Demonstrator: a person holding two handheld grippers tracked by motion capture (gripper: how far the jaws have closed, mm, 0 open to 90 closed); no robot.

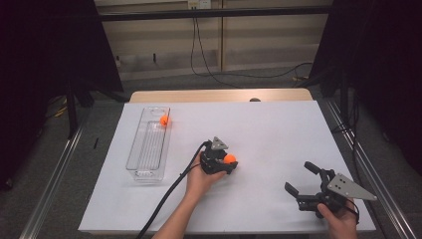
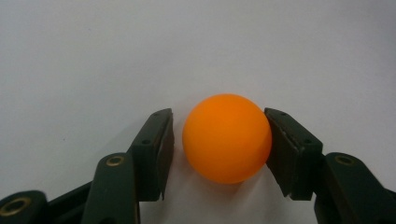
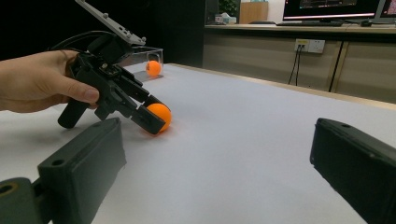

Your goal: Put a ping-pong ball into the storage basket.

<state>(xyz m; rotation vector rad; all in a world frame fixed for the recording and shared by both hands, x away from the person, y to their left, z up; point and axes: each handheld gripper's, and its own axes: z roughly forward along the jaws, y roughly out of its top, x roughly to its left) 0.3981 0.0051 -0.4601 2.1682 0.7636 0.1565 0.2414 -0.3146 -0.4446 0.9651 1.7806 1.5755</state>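
Note:
An orange ball rests on the white table sheet near the middle. My left gripper is low over the sheet with its jaws on either side of the ball. One pad touches the ball, while the other pad stands a small gap off, so the gripper is open. The right gripper view has the left gripper and that ball at its left. My right gripper is at the front right, open wide and holding nothing.
A long clear plastic tray lies at the left of the sheet, with a second orange ball in its far end. The left gripper's cable trails to the front edge. Metal rails flank the table.

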